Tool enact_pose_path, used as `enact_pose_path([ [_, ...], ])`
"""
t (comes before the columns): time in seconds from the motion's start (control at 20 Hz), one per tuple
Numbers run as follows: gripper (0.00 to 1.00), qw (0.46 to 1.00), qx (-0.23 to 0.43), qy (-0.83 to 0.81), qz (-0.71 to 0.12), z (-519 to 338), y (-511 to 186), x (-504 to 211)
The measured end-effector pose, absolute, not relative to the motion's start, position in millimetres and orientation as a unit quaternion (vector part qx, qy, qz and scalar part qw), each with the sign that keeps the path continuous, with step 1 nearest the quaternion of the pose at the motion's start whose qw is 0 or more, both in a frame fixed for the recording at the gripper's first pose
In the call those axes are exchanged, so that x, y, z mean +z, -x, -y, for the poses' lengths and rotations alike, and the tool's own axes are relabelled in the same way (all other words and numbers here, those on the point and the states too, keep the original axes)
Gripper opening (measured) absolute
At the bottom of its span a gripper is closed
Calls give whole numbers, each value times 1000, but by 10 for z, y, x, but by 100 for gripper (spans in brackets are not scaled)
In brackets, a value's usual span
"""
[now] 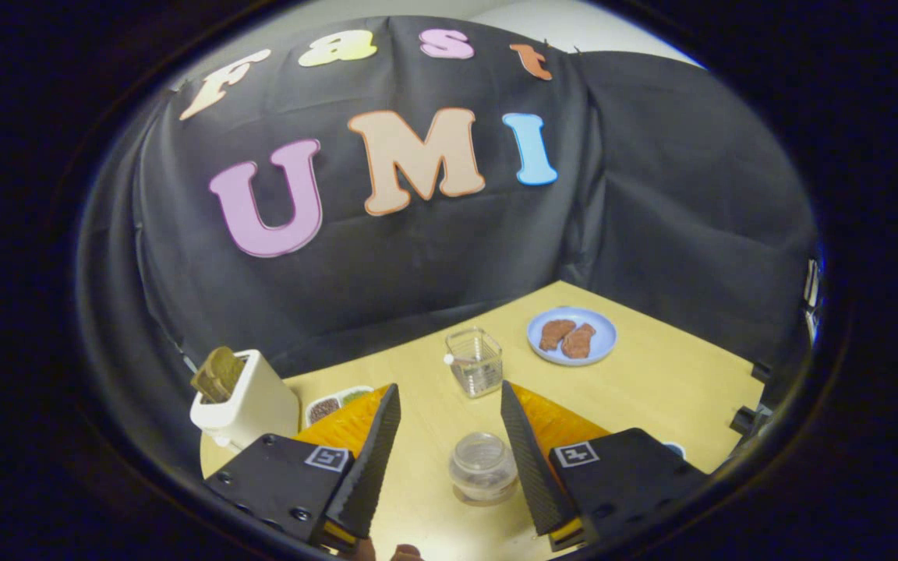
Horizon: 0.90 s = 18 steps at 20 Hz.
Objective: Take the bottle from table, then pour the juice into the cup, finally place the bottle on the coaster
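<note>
A small clear bottle (484, 467) stands upright on the wooden table (652, 389), seen from above. It sits between my two fingers, closer to the right one, and neither finger presses on it. My gripper (450, 386) is open, its fingers spread wide. Just beyond the fingertips stands a clear square cup (475, 361) with a little liquid at the bottom. A pale rounded edge (673, 448) peeks out behind the right finger; I cannot tell what it is.
A blue plate (571, 335) with two brown pieces lies beyond the cup to the right. A white toaster (245, 401) holding bread stands at the left, with a small divided dish (336, 405) beside it. The black cloth wall closes off the back.
</note>
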<state>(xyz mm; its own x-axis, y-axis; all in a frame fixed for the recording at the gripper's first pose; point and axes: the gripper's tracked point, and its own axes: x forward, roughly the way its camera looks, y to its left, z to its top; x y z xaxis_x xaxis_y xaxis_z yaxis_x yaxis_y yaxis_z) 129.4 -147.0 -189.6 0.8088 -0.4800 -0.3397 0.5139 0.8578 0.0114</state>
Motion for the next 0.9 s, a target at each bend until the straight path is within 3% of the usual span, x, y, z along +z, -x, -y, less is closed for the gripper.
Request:
enact_pose_path([
  [0.5,80,987,-155,14,-30,1118,-1481,-317],
  [0.9,80,988,-152,1,21,1204,-1259,255],
])
